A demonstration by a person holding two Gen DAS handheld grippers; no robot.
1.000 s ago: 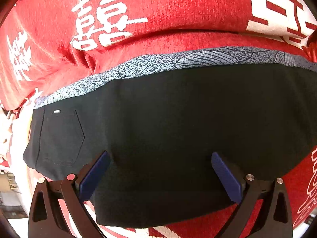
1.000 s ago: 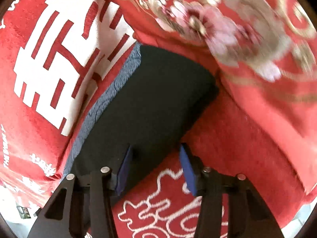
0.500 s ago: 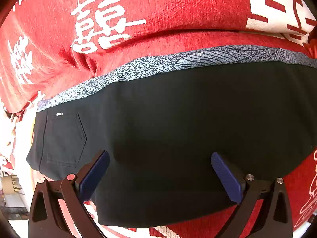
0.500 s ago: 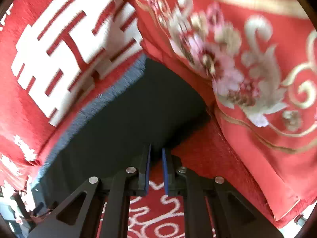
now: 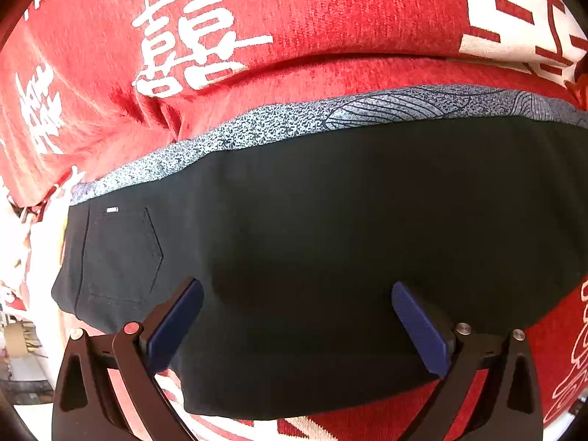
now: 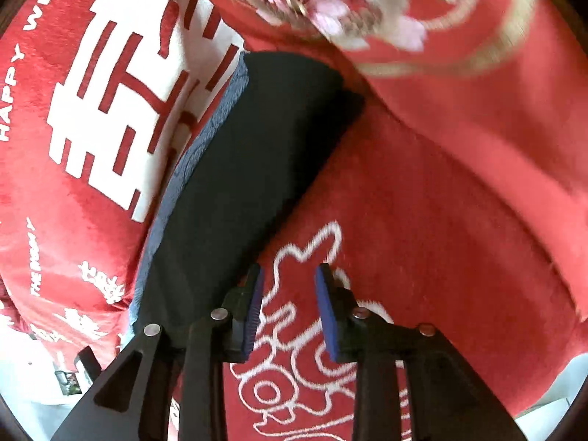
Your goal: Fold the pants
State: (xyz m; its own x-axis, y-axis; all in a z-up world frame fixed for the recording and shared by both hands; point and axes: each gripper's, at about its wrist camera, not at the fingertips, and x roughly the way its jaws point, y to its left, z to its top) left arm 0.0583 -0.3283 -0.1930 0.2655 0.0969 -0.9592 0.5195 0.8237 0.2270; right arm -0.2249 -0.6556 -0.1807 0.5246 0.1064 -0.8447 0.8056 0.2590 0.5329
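Black pants (image 5: 330, 228) lie flat and folded lengthwise on a red blanket, with a grey patterned strip (image 5: 330, 117) showing along their far edge and a back pocket (image 5: 121, 253) at the left. My left gripper (image 5: 294, 323) is open, above the near part of the pants. In the right wrist view the pants (image 6: 239, 169) run away to the upper left. My right gripper (image 6: 288, 294) is partly open and empty, over the red blanket just right of the pants' near edge.
The red blanket (image 5: 294, 7) with white characters covers the whole surface. A red cover with a gold and pink flower pattern (image 6: 422, 36) rises beyond the pants' end. The surface's edge and floor show at the left (image 5: 22, 349).
My right gripper shut near the pants' edge half a second ago and has now opened again and shifted right, off the pants. My left gripper has hardly moved.
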